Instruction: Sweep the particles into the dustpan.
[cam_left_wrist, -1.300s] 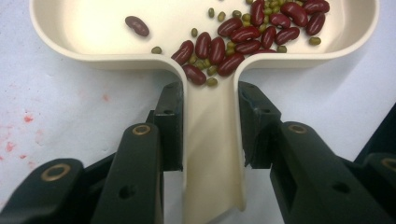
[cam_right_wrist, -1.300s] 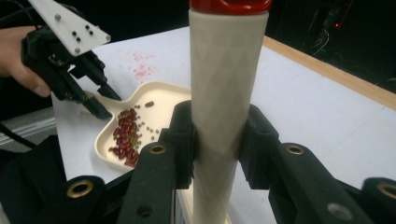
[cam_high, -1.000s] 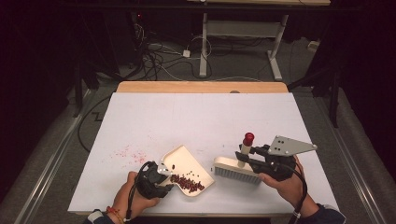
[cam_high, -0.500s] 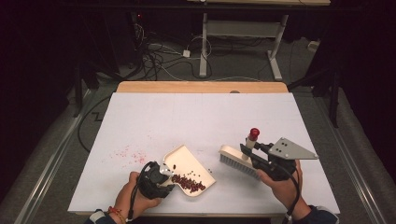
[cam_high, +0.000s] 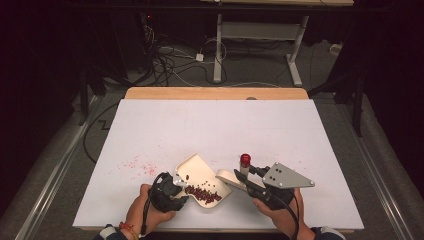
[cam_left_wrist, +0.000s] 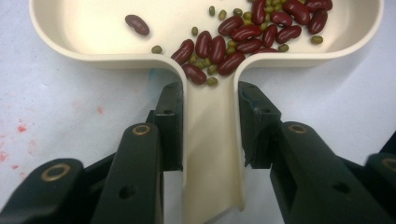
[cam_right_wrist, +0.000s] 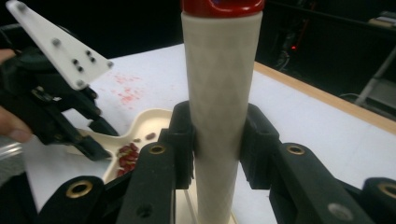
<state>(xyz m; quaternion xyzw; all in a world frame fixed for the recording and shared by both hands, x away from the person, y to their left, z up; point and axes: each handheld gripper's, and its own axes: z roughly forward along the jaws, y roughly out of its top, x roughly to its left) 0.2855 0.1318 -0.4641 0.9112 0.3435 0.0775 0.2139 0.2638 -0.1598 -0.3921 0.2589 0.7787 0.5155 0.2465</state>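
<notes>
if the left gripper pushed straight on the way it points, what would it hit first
The left gripper is shut on the dustpan handle, pointing into the pan. Straight ahead, the first thing is the pile of beans in it, then probably the pan's open front.

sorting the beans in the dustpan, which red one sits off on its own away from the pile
The lone kidney bean at the upper left of the dustpan in the left gripper view. The other red beans crowd together with the green mung beans near the handle mouth.

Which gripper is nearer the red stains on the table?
Left. The left gripper sits just right of the red stains; the right gripper, holding the brush, lies beyond the dustpan.
</notes>
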